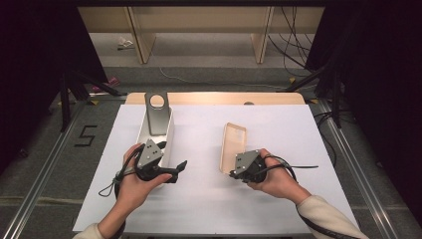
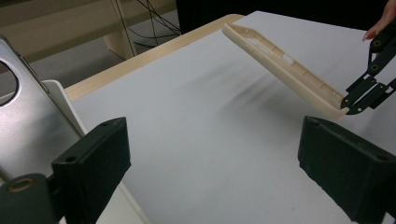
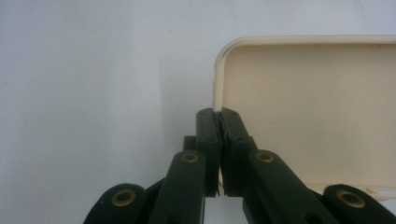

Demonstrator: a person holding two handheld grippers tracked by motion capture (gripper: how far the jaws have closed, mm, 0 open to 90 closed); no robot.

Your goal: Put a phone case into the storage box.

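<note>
A cream phone case (image 1: 234, 144) is tilted off the white sheet (image 1: 209, 199), its near end lifted. My right gripper (image 1: 231, 172) is shut on the rim of that near end; the right gripper view shows the jaws (image 3: 219, 116) pinching the case's (image 3: 308, 107) edge close to a corner. My left gripper (image 1: 172, 155) stands open with nothing between its jaws, just right of a white tray (image 1: 170, 130). A grey plate with a round hole (image 1: 157, 117) leans in that tray. In the left gripper view, my left gripper (image 2: 215, 149) faces the case (image 2: 280, 65) and the right gripper (image 2: 359, 98).
The white sheet covers most of a wooden table whose far edge (image 1: 214, 98) shows bare. The grey plate (image 2: 28, 126) and tray rim (image 2: 60, 93) stand close beside my left jaw. Dark stands and cables lie on the floor beyond the table.
</note>
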